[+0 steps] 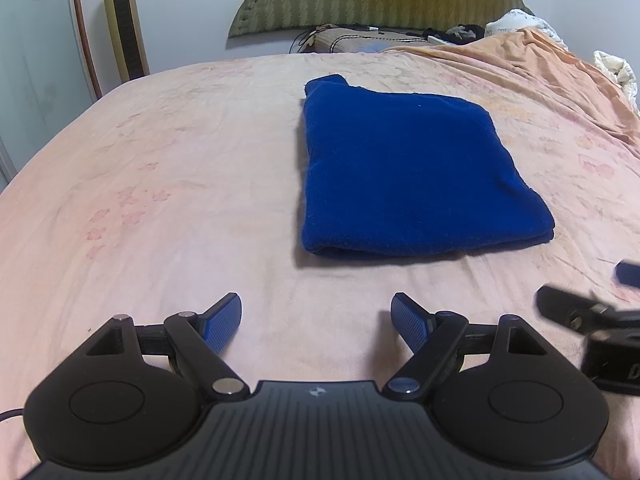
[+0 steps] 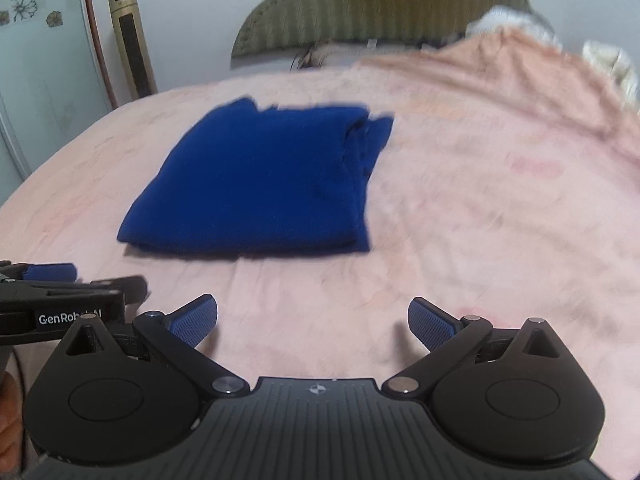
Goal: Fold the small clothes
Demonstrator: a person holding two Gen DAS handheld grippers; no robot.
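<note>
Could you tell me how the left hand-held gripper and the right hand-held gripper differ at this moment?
The left hand-held gripper faces the folded blue garment ahead and to its right; the right hand-held gripper faces it ahead and to its left. The left one's view is sharp, the right one's blurred. Both are open, empty and short of the garment over the pink bedsheet.

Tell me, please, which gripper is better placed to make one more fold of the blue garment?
Probably the right gripper: the blue garment's loose layered edges face its side, whereas the left gripper faces a closed fold. Both are open and empty.
</note>
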